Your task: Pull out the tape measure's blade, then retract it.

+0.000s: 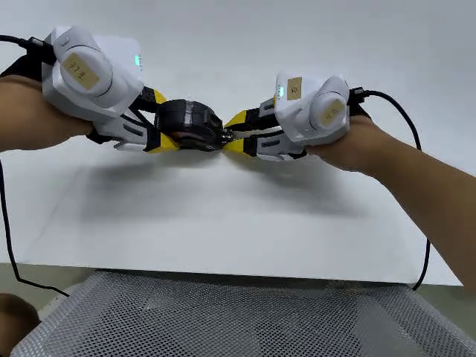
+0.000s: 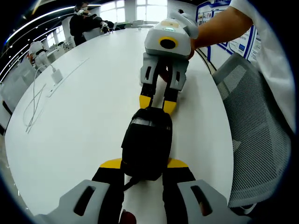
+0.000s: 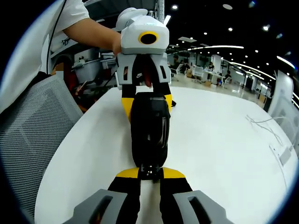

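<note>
Centre of the head view, above the white tabletop [image 1: 223, 216]: the black tape measure [image 1: 190, 123] is held between two sets of tongs. The left tongs [image 1: 159, 120] reach in from the upper left of the frame and are clamped across its case, a yellow tip on either side. The right tongs [image 1: 235, 134] come in from the right, pinched onto the blade tip [image 3: 150, 171] at the case's mouth, hard up against the case. A grey mesh chair [image 1: 223, 316] runs along the bottom edge of the head view
</note>
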The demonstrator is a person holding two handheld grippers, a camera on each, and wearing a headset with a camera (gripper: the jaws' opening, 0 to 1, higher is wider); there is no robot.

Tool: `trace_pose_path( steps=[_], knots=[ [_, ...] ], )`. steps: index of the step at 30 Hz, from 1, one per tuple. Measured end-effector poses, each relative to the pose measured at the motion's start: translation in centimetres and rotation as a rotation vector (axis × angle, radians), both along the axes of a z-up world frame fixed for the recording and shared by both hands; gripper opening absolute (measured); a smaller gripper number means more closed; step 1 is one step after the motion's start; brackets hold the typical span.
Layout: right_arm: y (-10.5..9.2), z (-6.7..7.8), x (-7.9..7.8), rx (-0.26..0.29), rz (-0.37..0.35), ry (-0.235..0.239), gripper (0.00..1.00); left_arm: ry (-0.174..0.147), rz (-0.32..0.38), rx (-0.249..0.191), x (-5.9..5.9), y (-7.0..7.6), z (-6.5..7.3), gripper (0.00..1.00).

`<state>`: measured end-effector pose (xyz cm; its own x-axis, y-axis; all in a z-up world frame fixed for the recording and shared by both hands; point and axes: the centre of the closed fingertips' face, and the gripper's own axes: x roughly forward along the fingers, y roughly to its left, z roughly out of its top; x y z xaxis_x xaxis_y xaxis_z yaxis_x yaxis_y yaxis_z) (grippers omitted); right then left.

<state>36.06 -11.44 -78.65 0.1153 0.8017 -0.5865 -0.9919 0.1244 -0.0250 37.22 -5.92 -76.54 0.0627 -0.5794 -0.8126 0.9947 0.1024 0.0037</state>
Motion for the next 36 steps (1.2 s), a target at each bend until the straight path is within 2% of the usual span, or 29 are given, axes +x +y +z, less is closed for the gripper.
trace_pose_path(
  steps=[5, 6, 20, 36],
  knots=[
    [-0.32, 0.22, -0.13, 0.004, 0.006, 0.002, 0.12, -0.001, 0.000, -0.002, 0.04, 0.02, -0.03, 0.27],
    [-0.30, 0.21, -0.10, 0.007, -0.002, 0.014, 0.11, -0.002, 0.000, -0.002, 0.04, 0.03, -0.03, 0.27],
    [-0.15, 0.05, -0.44, 0.000, -0.001, -0.013, 0.09, -0.012, -0.022, 0.005, 0.06, 0.11, -0.11, 0.25],
    [-0.69, -0.18, -0.38, 0.004, -0.019, 0.004, 0.09, -0.009, -0.016, 0.001, 0.20, 0.14, -0.24, 0.25]
  ],
)
